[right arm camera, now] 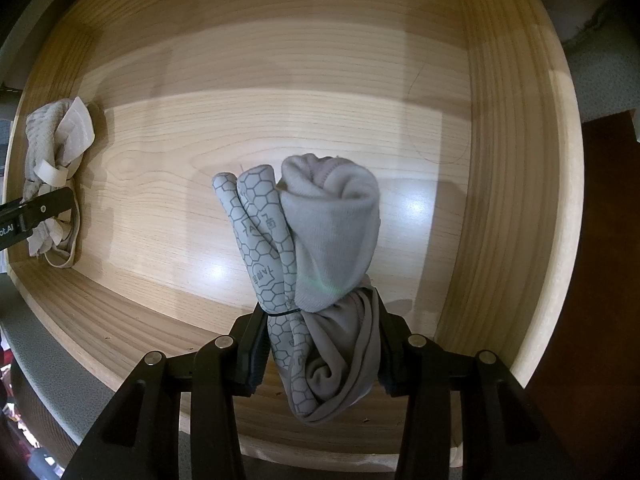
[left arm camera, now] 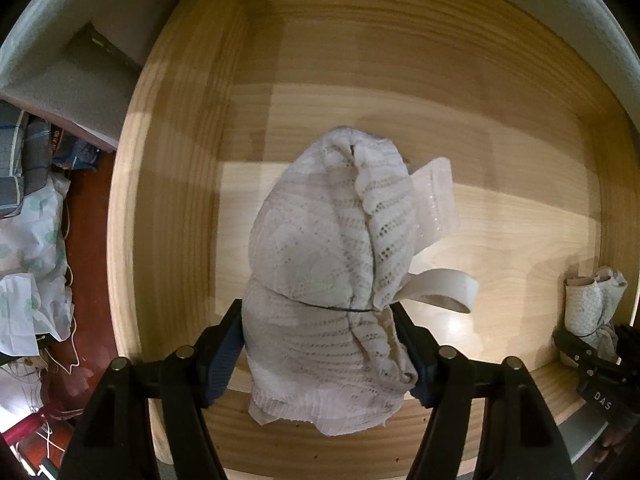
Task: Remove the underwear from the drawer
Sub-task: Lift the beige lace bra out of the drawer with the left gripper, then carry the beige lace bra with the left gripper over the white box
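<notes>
My left gripper [left arm camera: 320, 336] is shut on a rolled bundle of white lace underwear [left arm camera: 320, 240] tied with a thin black band, held over the wooden drawer [left arm camera: 500, 220]. My right gripper [right arm camera: 320, 340] is shut on a rolled bundle of grey underwear with a hexagon-print waistband [right arm camera: 316, 240], also tied with a black band, over the same drawer's floor [right arm camera: 180, 152]. Each bundle shows in the other view: the grey one at the right edge of the left wrist view [left arm camera: 592, 300], the white one at the left edge of the right wrist view [right arm camera: 56, 168].
The drawer has light wooden walls all round [right arm camera: 516, 160]. Left of the drawer lie a red-brown floor [left arm camera: 88, 240], crumpled bags and clothes [left arm camera: 32, 220], and a grey cushion [left arm camera: 68, 92]. Dark floor lies right of the drawer [right arm camera: 600, 280].
</notes>
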Motion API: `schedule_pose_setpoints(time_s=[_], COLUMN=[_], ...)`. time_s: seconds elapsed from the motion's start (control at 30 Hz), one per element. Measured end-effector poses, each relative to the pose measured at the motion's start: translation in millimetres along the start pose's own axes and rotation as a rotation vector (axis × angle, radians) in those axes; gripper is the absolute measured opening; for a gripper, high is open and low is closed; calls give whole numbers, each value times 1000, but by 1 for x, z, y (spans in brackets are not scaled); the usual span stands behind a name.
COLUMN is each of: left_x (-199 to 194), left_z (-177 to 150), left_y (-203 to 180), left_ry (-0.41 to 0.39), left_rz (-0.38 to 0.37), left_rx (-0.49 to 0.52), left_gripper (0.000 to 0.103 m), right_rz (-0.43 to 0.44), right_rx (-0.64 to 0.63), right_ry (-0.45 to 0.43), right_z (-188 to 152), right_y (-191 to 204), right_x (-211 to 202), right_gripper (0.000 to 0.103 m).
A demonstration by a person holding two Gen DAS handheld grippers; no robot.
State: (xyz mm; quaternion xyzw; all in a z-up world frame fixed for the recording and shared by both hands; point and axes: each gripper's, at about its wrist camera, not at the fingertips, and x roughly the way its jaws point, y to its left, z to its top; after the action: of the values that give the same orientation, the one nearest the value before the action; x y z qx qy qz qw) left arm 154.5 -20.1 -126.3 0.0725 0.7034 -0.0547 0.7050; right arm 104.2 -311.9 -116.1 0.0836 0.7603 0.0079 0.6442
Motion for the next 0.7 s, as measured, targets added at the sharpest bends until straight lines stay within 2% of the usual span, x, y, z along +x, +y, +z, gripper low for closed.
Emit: schedule_pose_setpoints(time_s=[0.3, 0.7], left_x=[-8, -49], left_z=[-6, -23], left_y=[-9, -26], left_ry=[-30, -85], left_rz=[25, 26], left_rx=[19, 59], left_gripper=[64, 64], right_rz=[-2, -4], right_rx=[-1, -2], right_ry=[0, -1], right_z=[0, 0], right_y=[0, 0], right_x=[0, -1], right_gripper=[41, 40])
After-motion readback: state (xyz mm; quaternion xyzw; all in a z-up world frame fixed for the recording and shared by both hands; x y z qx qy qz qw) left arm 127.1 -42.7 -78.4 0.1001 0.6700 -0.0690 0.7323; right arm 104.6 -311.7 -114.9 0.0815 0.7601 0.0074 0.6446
